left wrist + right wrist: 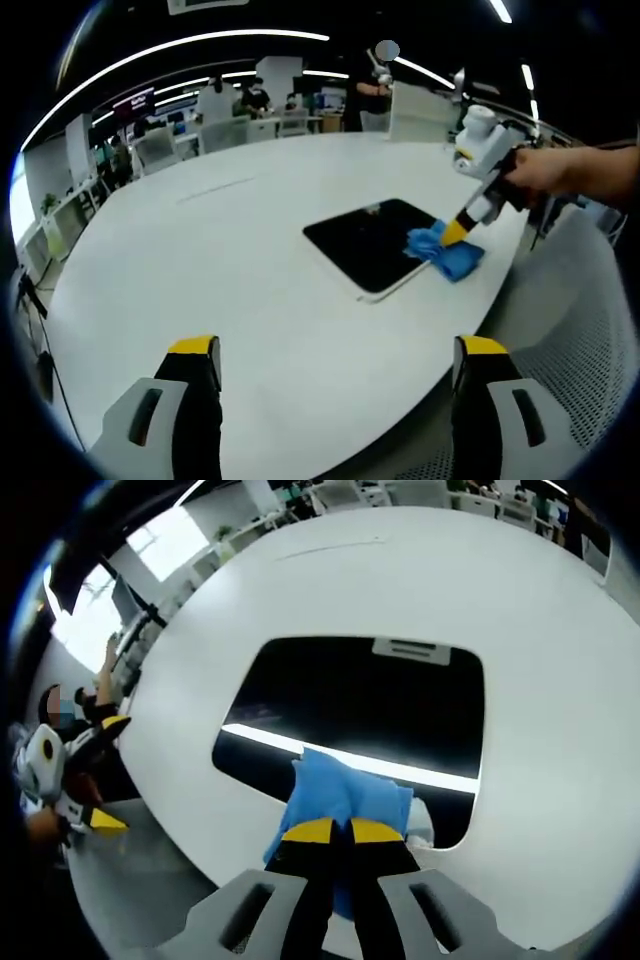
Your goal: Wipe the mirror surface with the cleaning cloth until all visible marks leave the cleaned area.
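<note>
The mirror (370,715) is a dark, shiny rectangle with round corners, lying flat on the white worktop (540,630), mid-frame. A bright line of light shines across it. The right gripper (332,830) pinches the blue cleaning cloth (340,790) at the mirror's lower edge. The left gripper (335,355) is spread wide, holding nothing. No writing can be read.

One flat dark rectangular mirror (375,243) lies on one large white oval table (230,270), with one crumpled blue cleaning cloth (445,253) on it (at its edge). Two yellow-tipped grey grippers: left (340,352), right (333,831).
</note>
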`<action>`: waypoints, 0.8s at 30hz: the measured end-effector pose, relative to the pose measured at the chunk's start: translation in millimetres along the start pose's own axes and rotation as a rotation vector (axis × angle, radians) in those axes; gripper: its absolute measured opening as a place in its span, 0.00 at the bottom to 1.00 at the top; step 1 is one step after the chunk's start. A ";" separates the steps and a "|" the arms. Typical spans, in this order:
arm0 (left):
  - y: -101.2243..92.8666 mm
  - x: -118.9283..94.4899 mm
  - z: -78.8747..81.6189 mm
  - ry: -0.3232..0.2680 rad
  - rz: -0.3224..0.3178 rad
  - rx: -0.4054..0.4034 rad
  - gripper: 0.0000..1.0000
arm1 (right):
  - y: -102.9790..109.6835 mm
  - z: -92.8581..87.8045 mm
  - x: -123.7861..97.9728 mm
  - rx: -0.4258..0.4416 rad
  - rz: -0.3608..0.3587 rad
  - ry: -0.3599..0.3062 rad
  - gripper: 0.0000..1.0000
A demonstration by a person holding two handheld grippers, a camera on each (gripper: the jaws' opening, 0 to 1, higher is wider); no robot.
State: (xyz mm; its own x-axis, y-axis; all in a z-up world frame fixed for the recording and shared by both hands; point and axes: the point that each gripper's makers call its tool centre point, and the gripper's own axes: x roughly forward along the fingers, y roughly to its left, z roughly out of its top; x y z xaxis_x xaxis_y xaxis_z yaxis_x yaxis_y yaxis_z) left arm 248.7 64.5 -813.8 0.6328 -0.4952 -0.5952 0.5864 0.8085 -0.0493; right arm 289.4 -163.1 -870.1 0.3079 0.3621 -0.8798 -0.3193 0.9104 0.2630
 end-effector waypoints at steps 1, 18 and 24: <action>-0.1 0.0 0.0 0.000 0.000 0.000 0.96 | 0.1 -0.1 -0.1 -0.001 0.000 -0.001 0.00; 0.1 0.0 -0.7 0.005 0.001 0.002 0.96 | -5.7 -3.7 -3.9 -0.007 0.002 0.007 0.00; -0.1 0.0 -1.3 0.008 -0.001 0.002 0.96 | -7.8 -4.2 -4.5 -0.001 0.006 0.007 0.00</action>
State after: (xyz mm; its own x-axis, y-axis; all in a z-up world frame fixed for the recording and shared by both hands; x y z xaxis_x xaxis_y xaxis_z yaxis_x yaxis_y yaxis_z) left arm 248.0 64.9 -814.9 0.6285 -0.4934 -0.6013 0.5878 0.8076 -0.0484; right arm 286.7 -172.7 -869.9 0.2996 0.3661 -0.8810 -0.3223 0.9080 0.2677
